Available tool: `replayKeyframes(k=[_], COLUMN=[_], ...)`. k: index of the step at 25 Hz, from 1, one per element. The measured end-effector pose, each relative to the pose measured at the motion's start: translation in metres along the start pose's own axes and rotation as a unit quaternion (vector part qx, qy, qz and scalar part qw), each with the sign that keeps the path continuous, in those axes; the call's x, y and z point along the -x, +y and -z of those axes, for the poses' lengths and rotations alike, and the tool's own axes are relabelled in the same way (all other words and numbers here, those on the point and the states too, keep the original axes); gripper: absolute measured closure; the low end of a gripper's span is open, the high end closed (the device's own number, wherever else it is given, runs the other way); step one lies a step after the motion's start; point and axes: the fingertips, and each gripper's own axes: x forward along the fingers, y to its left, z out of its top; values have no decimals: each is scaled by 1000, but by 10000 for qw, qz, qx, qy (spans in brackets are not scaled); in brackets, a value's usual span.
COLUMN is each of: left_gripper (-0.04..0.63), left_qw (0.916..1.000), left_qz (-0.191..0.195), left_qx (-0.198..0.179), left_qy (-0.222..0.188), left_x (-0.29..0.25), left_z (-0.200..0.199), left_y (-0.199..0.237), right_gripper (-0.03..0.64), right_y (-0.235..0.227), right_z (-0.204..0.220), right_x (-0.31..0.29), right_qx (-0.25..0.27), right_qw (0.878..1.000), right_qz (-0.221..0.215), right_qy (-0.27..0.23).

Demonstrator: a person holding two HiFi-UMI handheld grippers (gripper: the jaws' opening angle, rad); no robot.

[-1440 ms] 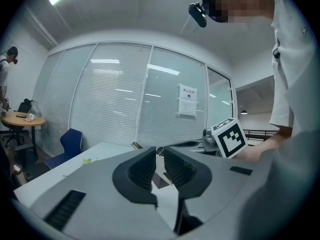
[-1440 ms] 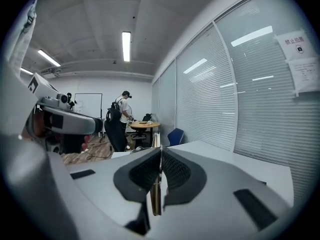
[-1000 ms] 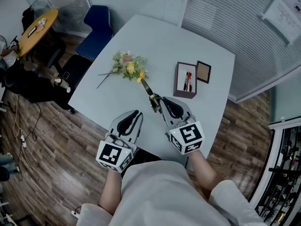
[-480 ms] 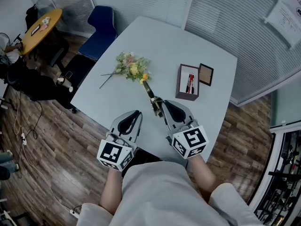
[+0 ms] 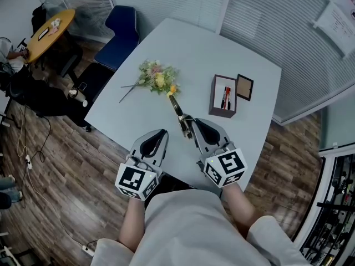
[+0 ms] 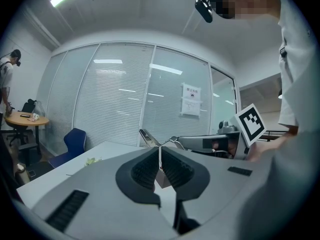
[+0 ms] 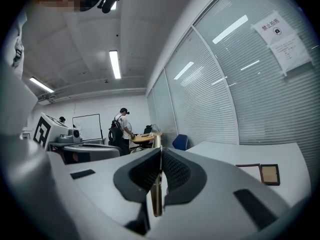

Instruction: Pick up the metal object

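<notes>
The metal object (image 5: 177, 111), a slim brass-coloured scissor-like tool, sticks out from my right gripper (image 5: 187, 123) toward the flowers, above the pale table (image 5: 222, 49). That gripper is shut on it; in the right gripper view the brass shaft (image 7: 156, 194) sits pinched between the black pads (image 7: 175, 171). My left gripper (image 5: 161, 133) hovers beside it near the table's front edge, jaws shut with nothing held. In the left gripper view the tool's two blades (image 6: 150, 137) spread in a V just past my left gripper (image 6: 160, 151).
A small bouquet (image 5: 156, 79) lies mid-table ahead of the tool. A dark box with red pens (image 5: 224, 96) and a small frame (image 5: 244, 87) stand to the right. A blue chair (image 5: 122, 29) and a round wooden table (image 5: 47, 32) are off to the left.
Both grippers stay where they were, the right one still clamped on the tool. Only the head view has shifted slightly.
</notes>
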Motion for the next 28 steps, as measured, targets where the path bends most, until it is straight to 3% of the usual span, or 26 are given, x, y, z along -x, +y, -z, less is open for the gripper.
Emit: replayKeyframes(k=[28], left_gripper=[566], left_qw=[10000], left_qz=[13], left_qx=[24], left_qy=[-16], left_x=[4], left_z=[2], left_y=[1], right_gripper=[603], right_y=[8], right_z=[3], right_x=[-1], right_qx=[61], right_qw=[9999], right_qz=[-108], right_qy=[50])
